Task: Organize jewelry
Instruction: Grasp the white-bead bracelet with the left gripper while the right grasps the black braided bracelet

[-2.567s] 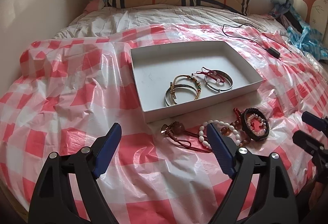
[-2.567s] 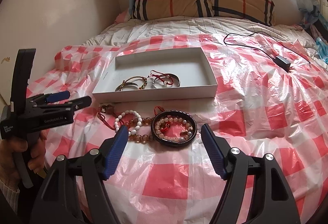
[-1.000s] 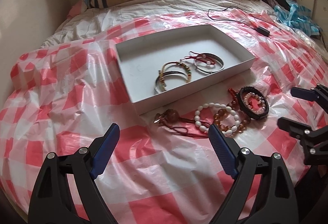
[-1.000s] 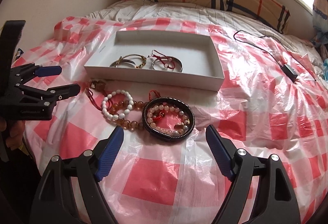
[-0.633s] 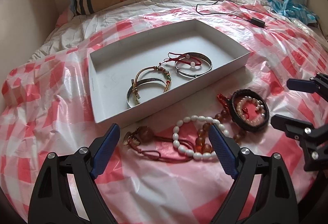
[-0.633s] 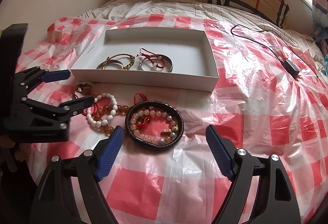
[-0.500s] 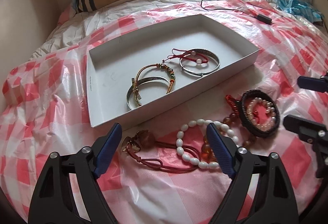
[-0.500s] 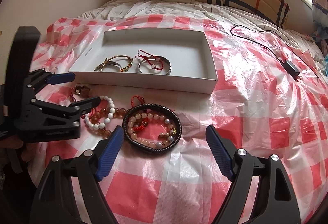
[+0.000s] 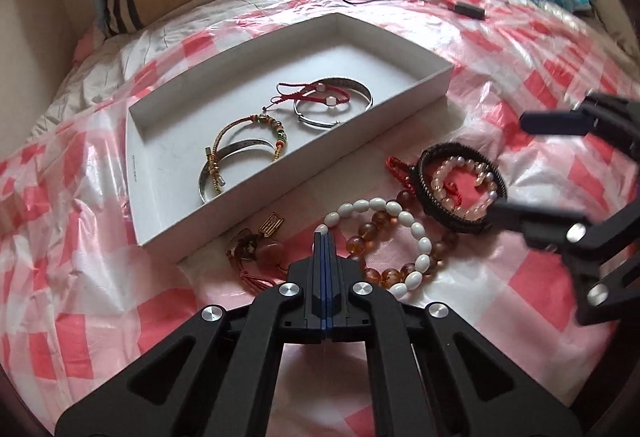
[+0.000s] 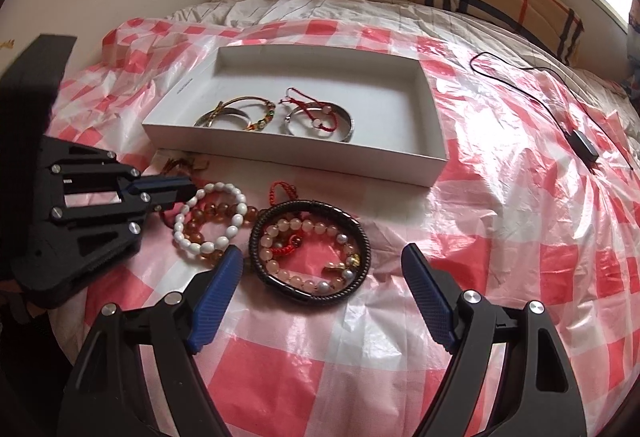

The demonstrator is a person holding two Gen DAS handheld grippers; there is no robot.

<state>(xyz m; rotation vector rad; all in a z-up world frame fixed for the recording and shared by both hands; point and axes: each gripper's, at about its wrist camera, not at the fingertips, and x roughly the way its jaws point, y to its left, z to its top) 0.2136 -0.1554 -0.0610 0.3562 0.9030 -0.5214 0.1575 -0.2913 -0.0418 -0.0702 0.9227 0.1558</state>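
The left gripper is closed: its jaws have just been closing and the blue pads now meet flush. Nothing shows between them, though I cannot tell whether a thin strand is nipped at the very tip. That tip sits low over the loose pile, touching or just beside the white bead bracelet and the red cord pendant with its brownish stone.

The right gripper stands wide open and holds nothing. It hovers just short of the black braided bracelet, which lies between and ahead of its fingers, with a pink bead bracelet lying inside the black ring.

An amber bead bracelet lies under and across the white one. All this loose jewelry rests on the red-and-white checked plastic sheet, just beside the near wall of the white box.

Inside the box lie two silver bangles, a gold cord bracelet with coloured beads over one and a red cord bracelet over the other.

I judge the task to be near its midpoint: four pieces are boxed, and about five remain outside. None of those outside is lifted yet. Much of the box floor is bare, so room does not look like a problem.
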